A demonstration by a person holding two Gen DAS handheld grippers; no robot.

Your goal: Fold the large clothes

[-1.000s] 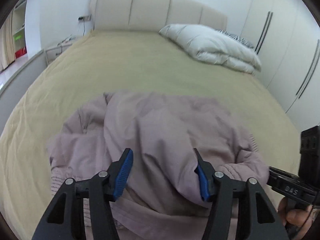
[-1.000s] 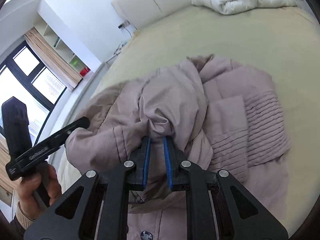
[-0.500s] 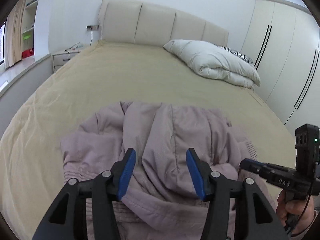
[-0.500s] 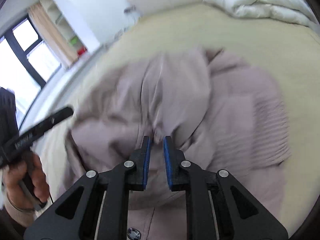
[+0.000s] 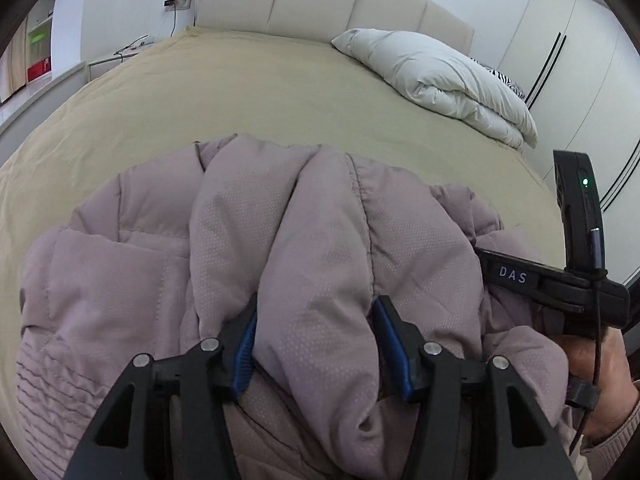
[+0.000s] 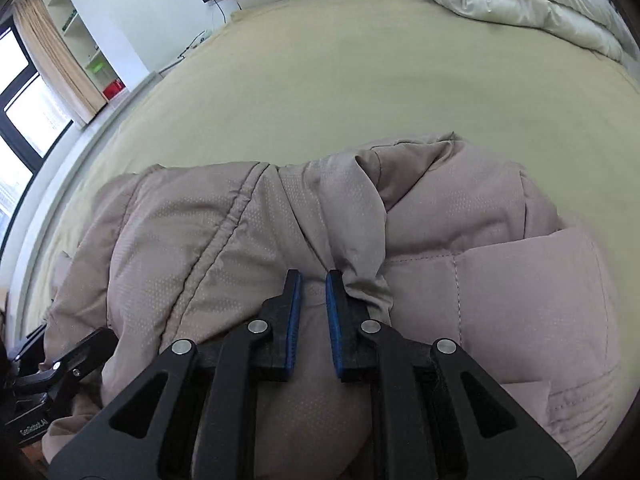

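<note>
A mauve puffer jacket point(image 5: 248, 240) lies bunched at the near end of the bed; it also fills the right wrist view point(image 6: 460, 248). My left gripper point(image 5: 316, 316) is open, its jaws standing on either side of a thick fold of the jacket. My right gripper point(image 6: 313, 284) is shut on a pinch of jacket fabric and holds it raised. The right gripper's body shows at the right of the left wrist view point(image 5: 560, 280); the left gripper's shows at the lower left of the right wrist view point(image 6: 52, 384).
The bed point(image 5: 240, 92) has a tan cover. A folded white duvet point(image 5: 436, 76) lies at the far right by the headboard point(image 5: 320, 0). White wardrobes point(image 5: 592, 64) stand to the right. A nightstand point(image 5: 116, 60) and a window point(image 6: 20, 92) are on the left.
Both grippers moved forward and down onto the jacket. The left jaws narrowed around a fold. The right gripper stayed shut on the fabric and the jacket bunched up higher.
</note>
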